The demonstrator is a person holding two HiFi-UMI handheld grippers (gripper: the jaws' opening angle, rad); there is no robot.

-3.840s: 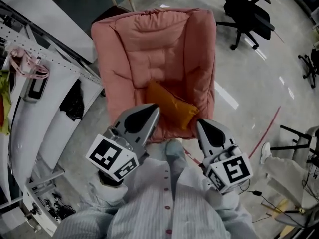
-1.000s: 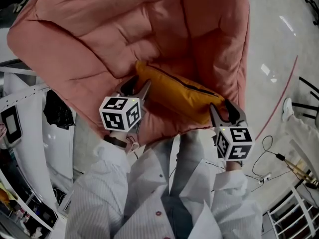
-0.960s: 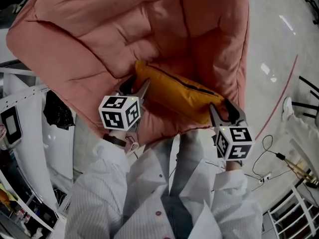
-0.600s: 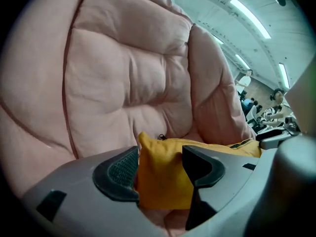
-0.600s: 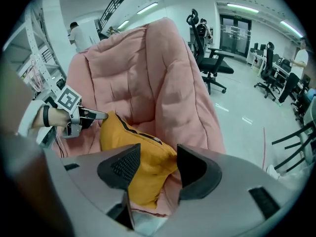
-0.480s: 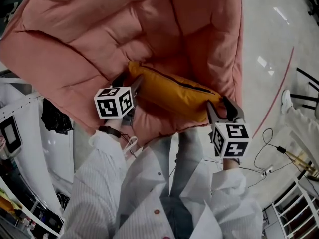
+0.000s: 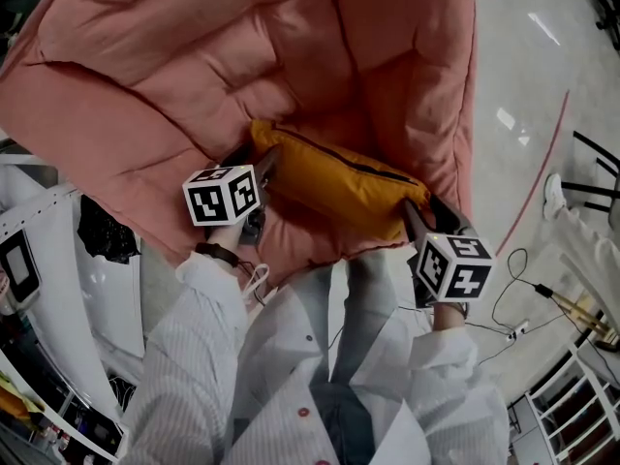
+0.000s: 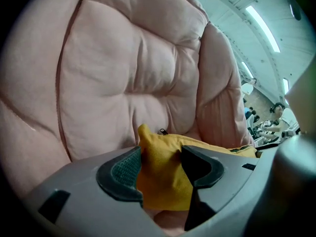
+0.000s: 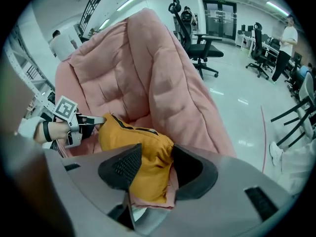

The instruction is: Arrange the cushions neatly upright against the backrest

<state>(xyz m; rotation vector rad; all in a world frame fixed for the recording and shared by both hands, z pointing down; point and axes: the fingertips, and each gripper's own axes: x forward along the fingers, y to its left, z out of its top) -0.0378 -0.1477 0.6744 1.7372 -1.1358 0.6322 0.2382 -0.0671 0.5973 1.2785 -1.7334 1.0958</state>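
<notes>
An orange-yellow cushion point(image 7: 339, 187) lies flat across the seat of the pink padded armchair point(image 7: 291, 56), low against its backrest. My left gripper point(image 7: 258, 163) is at the cushion's left corner. In the left gripper view that corner point(image 8: 163, 174) fills the gap between the wide-spread jaws of the left gripper point(image 8: 162, 153). My right gripper point(image 7: 426, 213) is at the cushion's right end. Its jaws are opening, with the right corner point(image 9: 148, 169) and a fold of pink seat fabric between them, as the right gripper point(image 9: 155, 154) view shows.
White racks point(image 7: 48, 260) stand close on the chair's left. A red line point(image 7: 542, 177) and cables point(image 7: 523, 303) run over the floor on the right. Black office chairs point(image 9: 197, 43) and a standing person point(image 9: 289, 38) are farther off.
I have moved from standing back to close over the chair. The left gripper slid onto the cushion's left corner and its jaws spread. The right gripper's cube turned slightly at the right corner.
</notes>
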